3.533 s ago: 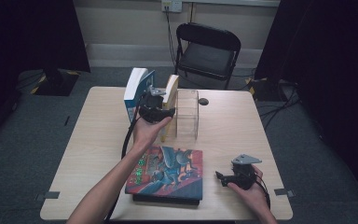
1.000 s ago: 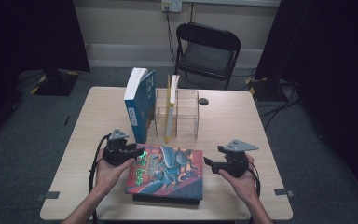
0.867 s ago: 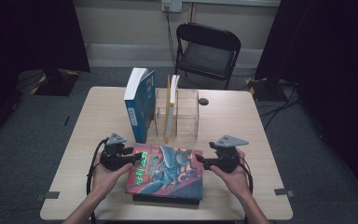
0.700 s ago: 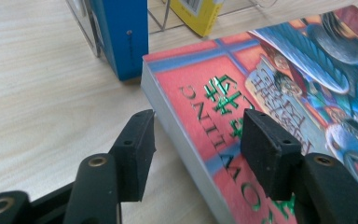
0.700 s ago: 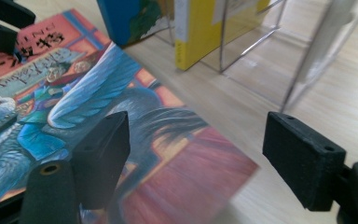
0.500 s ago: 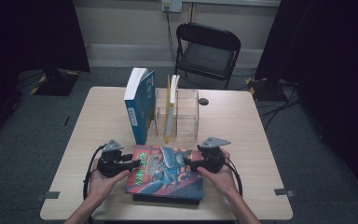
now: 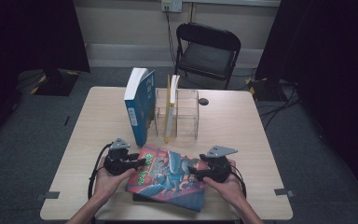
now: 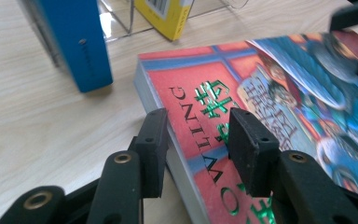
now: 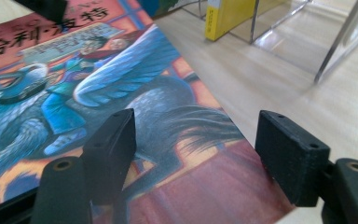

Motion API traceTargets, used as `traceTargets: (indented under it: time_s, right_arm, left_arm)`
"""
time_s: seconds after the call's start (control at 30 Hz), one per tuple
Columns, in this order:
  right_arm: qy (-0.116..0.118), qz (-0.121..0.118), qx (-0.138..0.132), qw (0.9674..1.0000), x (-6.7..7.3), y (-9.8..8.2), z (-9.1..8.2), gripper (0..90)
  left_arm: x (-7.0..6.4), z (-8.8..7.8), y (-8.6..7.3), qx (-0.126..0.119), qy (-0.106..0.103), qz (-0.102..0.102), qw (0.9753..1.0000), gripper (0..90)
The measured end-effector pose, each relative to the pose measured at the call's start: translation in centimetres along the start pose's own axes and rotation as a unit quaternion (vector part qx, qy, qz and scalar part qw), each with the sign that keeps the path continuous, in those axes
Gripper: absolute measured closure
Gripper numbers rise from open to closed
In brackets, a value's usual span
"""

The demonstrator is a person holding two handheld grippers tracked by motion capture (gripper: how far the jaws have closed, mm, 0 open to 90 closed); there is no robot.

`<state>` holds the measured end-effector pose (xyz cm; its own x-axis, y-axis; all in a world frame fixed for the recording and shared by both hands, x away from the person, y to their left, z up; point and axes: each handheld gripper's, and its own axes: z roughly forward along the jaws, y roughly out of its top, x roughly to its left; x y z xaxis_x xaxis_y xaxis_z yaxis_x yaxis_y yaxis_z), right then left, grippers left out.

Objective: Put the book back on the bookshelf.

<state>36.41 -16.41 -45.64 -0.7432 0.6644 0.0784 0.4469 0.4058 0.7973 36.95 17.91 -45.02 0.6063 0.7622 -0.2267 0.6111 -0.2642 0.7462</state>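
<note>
- Fingers of the right gripper (image 9: 196, 154) stand widely parted, one pad (image 9: 114, 142) over the illustrated cover and the other pad (image 9: 289, 154) past the book's right edge, above bare wood; nothing is grasped, and contact with the cover cannot be told.
- Fingers of the left gripper (image 8: 200, 144) are parted more narrowly, straddling the left edge of the same cover: one pad (image 8: 154, 144) lies off the book beside its page block, the other (image 8: 249, 147) over the green lettering. They clasp nothing.
- Table (image 7: 98, 116): light wood, carrying every item below.
- Illustrated book (image 7: 168, 175): lies flat at the near centre, between the two grippers, resting on a darker book (image 7: 142, 198) whose edge shows beneath it.
- Blue book (image 7: 140, 105): stands upright toward the far side, just left of the clear rack (image 7: 186, 112).
- Yellow book (image 7: 171, 107): thin, upright inside that rack.
- In the high view, the left gripper (image 7: 137, 163) meets the illustrated book's left edge and the right gripper (image 7: 193, 175) its right part, each held by a hand (image 7: 226, 186).
</note>
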Motion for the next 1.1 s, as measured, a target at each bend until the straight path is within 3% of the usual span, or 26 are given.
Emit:
traceTargets:
  time_s: [0.13,0.23,0.33,0.47,0.53,0.63,0.87,0.97,1.1]
  right_arm:
    - [0.009,-0.001,0.004,1.0000,0.6,-1.0,-1.4,34.5]
    - [0.010,-0.008,0.011,0.9999,1.4,-1.6,-2.5,36.0]
    - [0.016,-0.013,0.015,0.9997,1.8,-2.2,-3.5,39.2]
    - [0.030,-0.019,0.019,0.9992,1.5,-2.2,-3.8,43.6]
    - [0.043,-0.019,0.019,0.9987,1.1,-1.8,-3.3,45.4]
    - [0.046,-0.027,0.013,0.9985,0.7,-0.9,-1.9,45.0]
    - [0.059,-0.034,0.023,0.9974,-0.4,1.3,0.5,47.9]
    - [0.070,-0.022,0.019,0.9971,-0.7,1.3,0.8,48.4]
    - [0.066,-0.027,0.020,0.9972,-0.4,1.3,0.7,52.6]
  left_arm:
    - [-0.7,1.2,1.1,0.010,-0.006,0.024,0.9996,60.2]
    - [-1.5,2.1,2.0,0.016,-0.005,0.072,0.9973,61.9]
    - [-1.6,2.9,2.7,0.019,-0.008,0.081,0.9965,65.5]
    - [-1.4,3.1,2.8,0.014,-0.015,0.081,0.9965,65.9]
    - [-1.3,3.0,2.5,0.008,-0.019,0.067,0.9976,65.8]
    - [-1.2,2.6,2.2,0.009,-0.022,0.066,0.9975,65.7]
    - [-1.3,0.0,-0.2,0.005,-0.031,0.062,0.9976,63.2]
    - [-1.3,-1.1,-1.1,0.009,-0.034,0.061,0.9975,61.8]
    - [-1.2,-2.5,-2.2,0.012,-0.043,0.046,0.9979,60.5]
